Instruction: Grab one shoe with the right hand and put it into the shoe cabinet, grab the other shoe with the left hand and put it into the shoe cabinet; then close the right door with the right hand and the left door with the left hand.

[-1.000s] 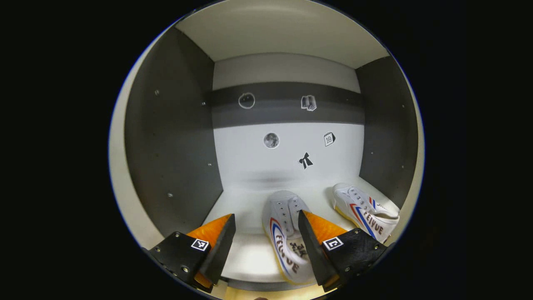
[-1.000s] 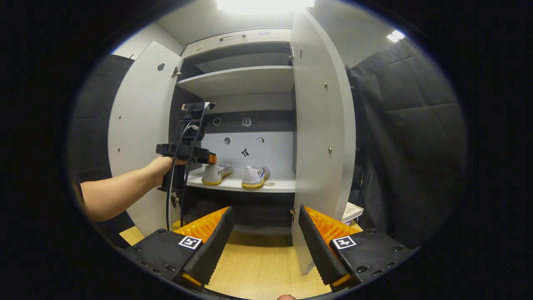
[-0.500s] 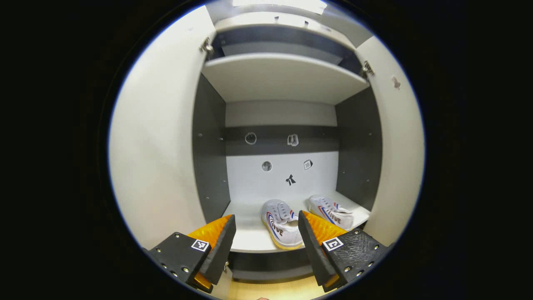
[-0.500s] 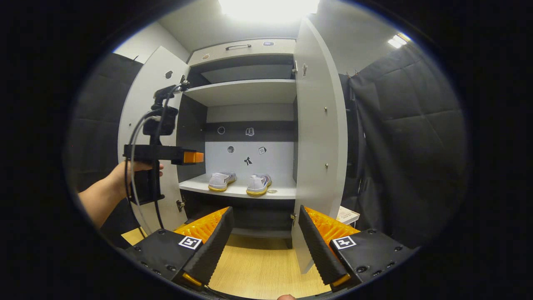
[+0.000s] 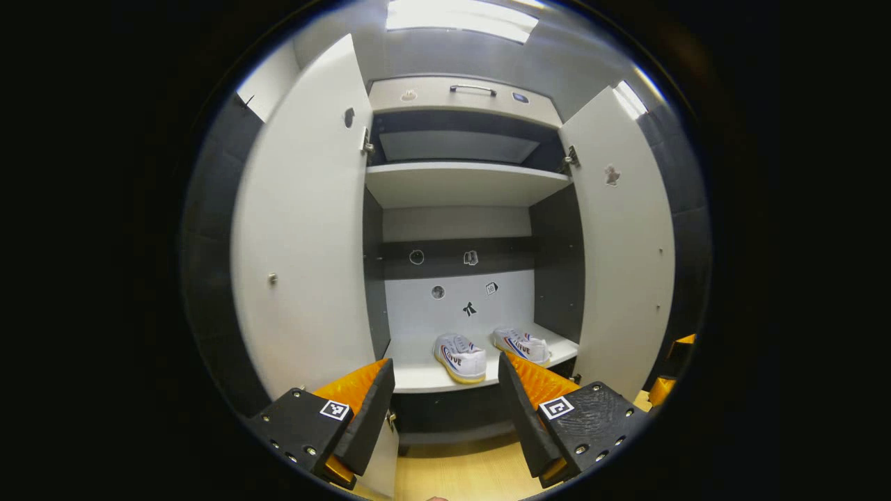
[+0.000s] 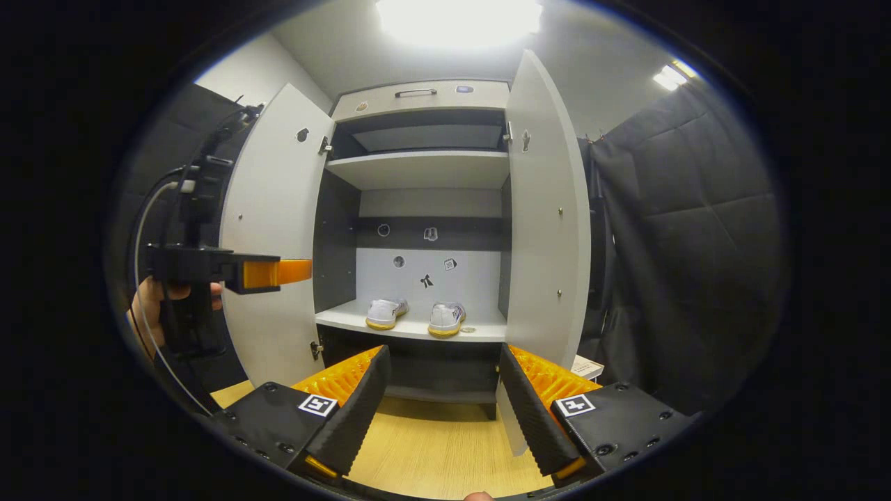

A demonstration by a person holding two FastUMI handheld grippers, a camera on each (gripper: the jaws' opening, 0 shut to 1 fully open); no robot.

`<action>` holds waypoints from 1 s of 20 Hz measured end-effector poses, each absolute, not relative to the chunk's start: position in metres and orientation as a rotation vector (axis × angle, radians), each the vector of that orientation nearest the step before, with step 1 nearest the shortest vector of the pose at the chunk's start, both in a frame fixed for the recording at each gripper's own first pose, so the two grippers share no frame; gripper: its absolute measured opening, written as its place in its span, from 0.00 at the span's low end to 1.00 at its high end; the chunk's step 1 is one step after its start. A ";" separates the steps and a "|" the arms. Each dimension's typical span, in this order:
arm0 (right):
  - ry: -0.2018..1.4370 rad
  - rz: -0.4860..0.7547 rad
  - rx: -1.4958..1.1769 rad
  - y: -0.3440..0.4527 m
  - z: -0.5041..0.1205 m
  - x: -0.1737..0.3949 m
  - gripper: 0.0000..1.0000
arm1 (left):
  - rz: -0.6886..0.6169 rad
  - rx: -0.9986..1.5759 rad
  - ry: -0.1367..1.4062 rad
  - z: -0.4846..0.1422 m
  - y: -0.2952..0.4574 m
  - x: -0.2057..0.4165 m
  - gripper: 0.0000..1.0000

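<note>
Both your grippers, left [image 5: 445, 403] and right [image 6: 444, 407], gape empty; both shoes [image 5: 461, 356] sit on the cabinet [image 5: 459, 184] shelf, well beyond them.

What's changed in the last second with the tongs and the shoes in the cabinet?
The left tongs have pulled back out of the shoe cabinet; a second ago they were right over the left shoe, open and empty. The right tongs backed off slightly too. Unchanged: both tongs open, the left shoe and right shoe side by side on the shelf, the left door and right door open.
</note>
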State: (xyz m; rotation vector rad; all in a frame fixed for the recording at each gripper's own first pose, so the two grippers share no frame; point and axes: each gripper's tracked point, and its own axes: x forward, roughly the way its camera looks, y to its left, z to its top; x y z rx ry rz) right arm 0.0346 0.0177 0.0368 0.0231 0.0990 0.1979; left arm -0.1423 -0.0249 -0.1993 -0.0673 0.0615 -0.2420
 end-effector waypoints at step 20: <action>0.099 -0.008 -0.049 -0.050 0.041 0.039 0.98 | -0.151 -0.075 0.118 -0.240 0.065 -0.236 0.80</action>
